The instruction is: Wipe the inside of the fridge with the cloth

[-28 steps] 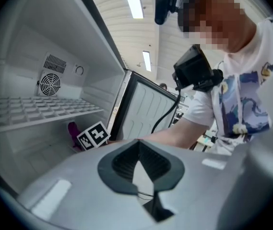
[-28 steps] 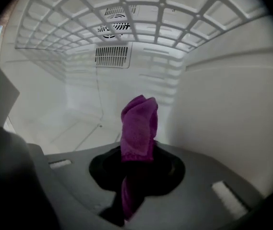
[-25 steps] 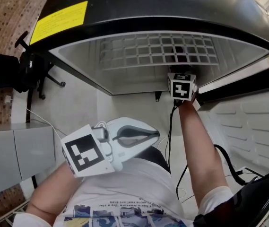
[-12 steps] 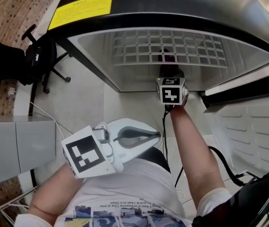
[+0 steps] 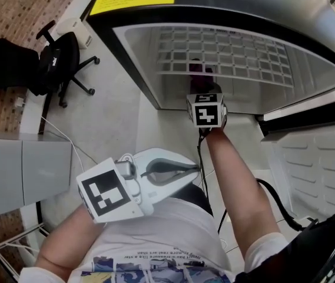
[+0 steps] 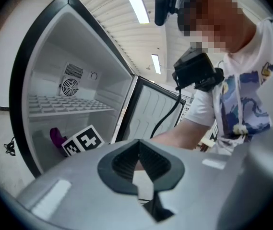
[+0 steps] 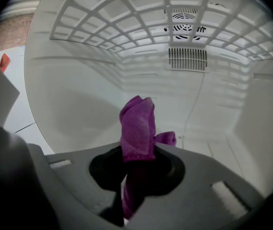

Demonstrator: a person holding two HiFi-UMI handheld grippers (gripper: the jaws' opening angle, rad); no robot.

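**A:** Where's the purple cloth (image 7: 137,128)?

**B:** It's clamped in the right gripper (image 7: 136,176). The jaws are closed on it and its bunched end sticks up inside the fridge (image 5: 149,69), beneath the wire shelf (image 5: 226,52) and short of the back wall.

**A:** Is it touching any surface?

**B:** I can't tell. It looks to be in the air, so I'd judge the wiping barely begun, with most of the interior left.

**A:** And the left gripper (image 5: 192,169)?

**B:** It's by the person's chest, outside the fridge, with its jaws together on nothing.
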